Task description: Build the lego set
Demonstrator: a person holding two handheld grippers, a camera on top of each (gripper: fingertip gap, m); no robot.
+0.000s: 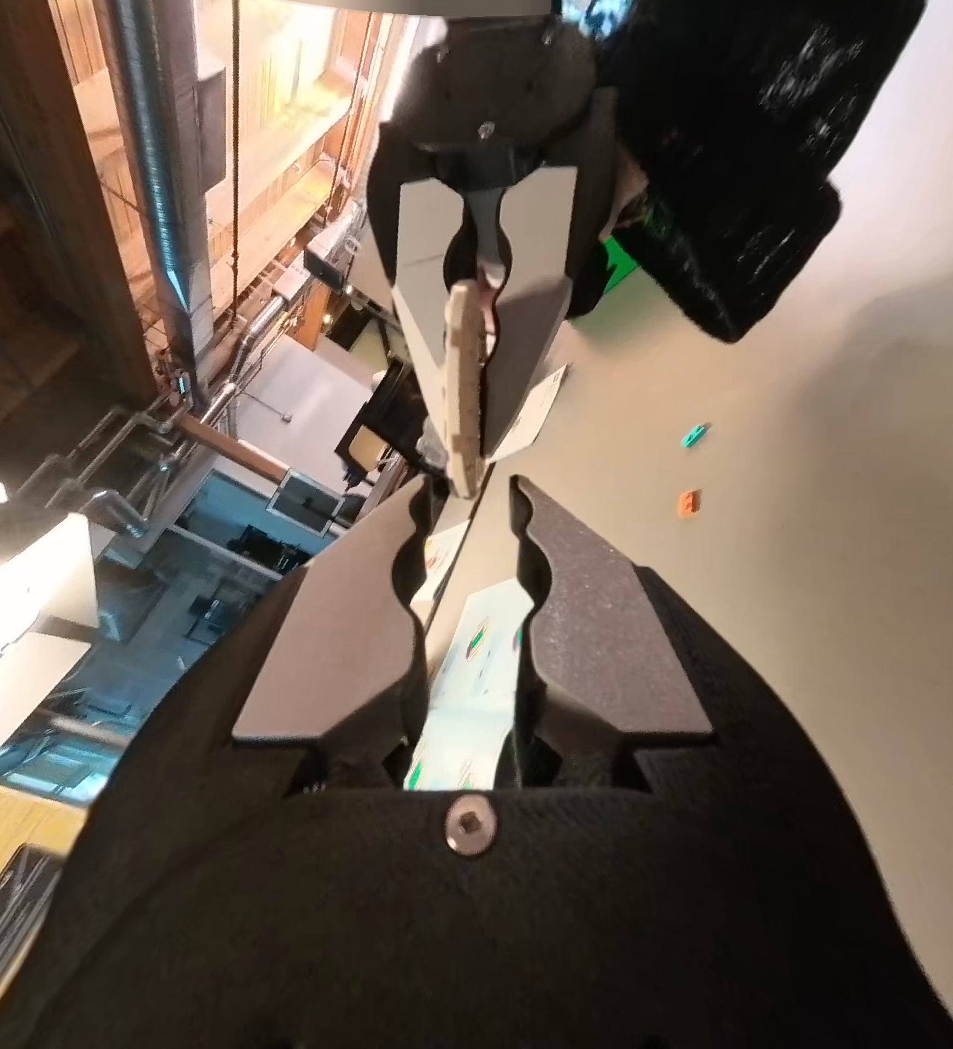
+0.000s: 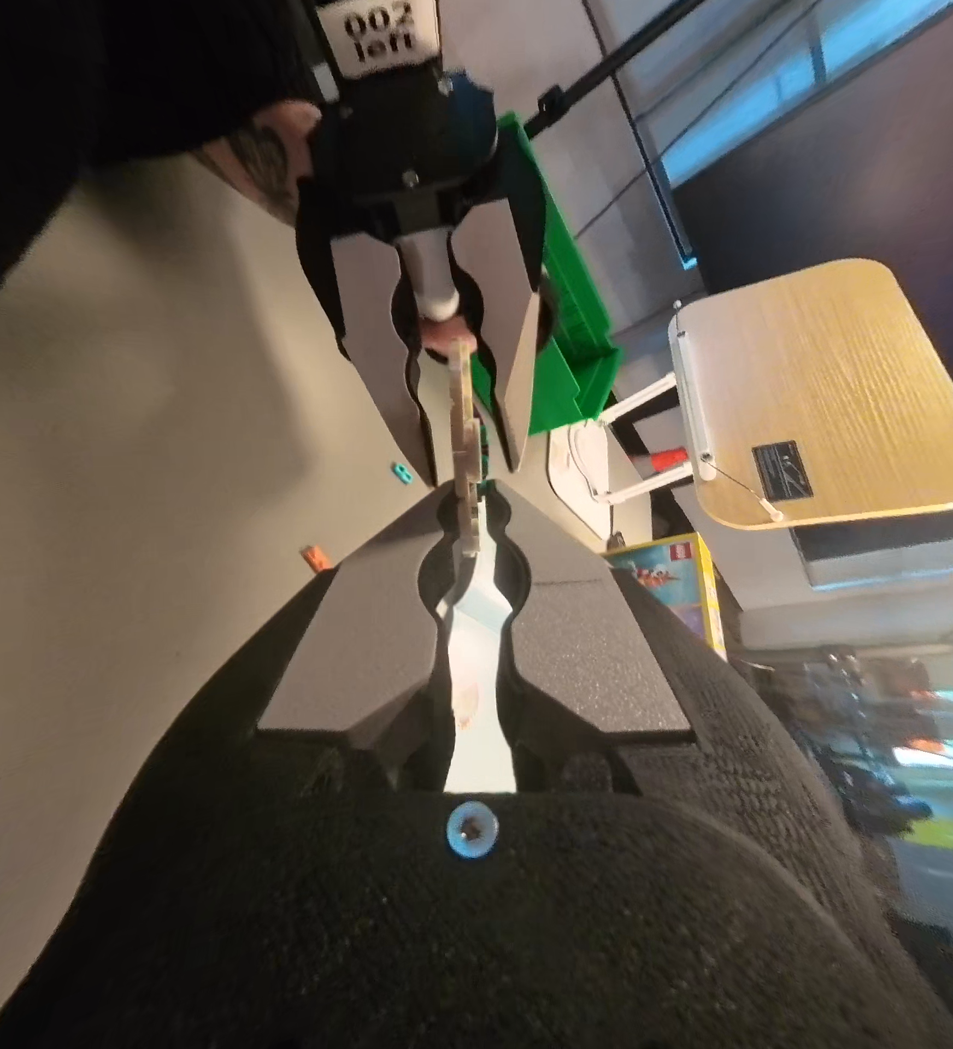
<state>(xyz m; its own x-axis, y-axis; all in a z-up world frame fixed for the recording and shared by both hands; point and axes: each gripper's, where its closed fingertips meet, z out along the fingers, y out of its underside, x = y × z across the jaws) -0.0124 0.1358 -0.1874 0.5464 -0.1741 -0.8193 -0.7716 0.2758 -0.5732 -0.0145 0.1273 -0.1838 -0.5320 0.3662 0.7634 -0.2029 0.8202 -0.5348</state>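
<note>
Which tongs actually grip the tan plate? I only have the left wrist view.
Observer: The right tongs. Their own view shows the tan plate pinched at their tips, while the left tongs stand open around it.
Operator: What's that green thing behind the left tongs?
Observer: A green bin with raised walls.
Operator: Is the set's box around?
Observer: Yes, a yellow box sits at the right of that view.
</note>
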